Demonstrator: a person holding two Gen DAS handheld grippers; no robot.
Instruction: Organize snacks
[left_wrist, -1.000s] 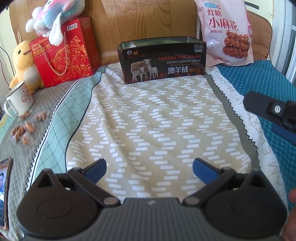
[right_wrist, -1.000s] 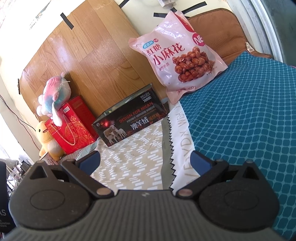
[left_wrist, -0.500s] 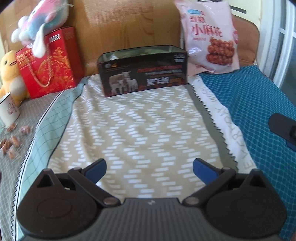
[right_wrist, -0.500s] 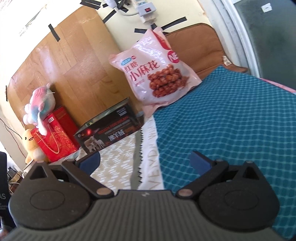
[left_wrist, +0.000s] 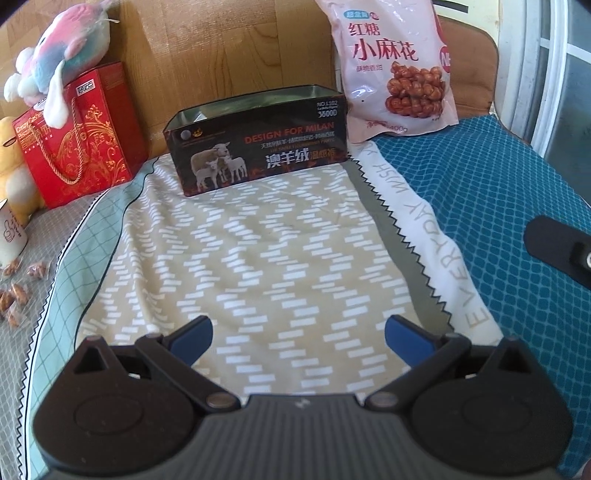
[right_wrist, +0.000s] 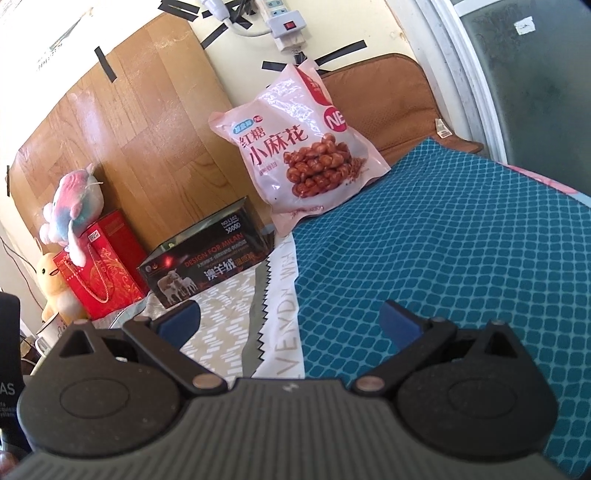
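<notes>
Pink snack bag stands upright, leaning against the wooden board behind it; printed with red characters and a picture of brown twisted pieces. Its lower edge rests where the blue netted cloth begins.

Just left of the bag, touching or nearly so: a dark open tin, sheep printed on its front, "DESIGN FOR MILAN" in red. The inside shows bare metal near the rim; contents cannot be seen. The tin sits at the far end of a tan cloth with white dashes.

Further left of the tin, a red gift bag with gold cord handles, a pink and blue plush toy on top of it, and a yellow plush toy beside it. Below the yellow toy, a white mug at the frame edge. Near the mug, several small wrapped snacks lie loose on a grey cloth, well apart from the tin.

Left gripper: jaws spread wide, holding nothing, above the tan cloth and facing the tin.

Right gripper: jaws also wide apart, empty, over the seam between tan and blue cloth, pointed toward the snack bag. Part of its black body shows at the right edge of the left view.

A power strip hangs on the wall above the bag.
</notes>
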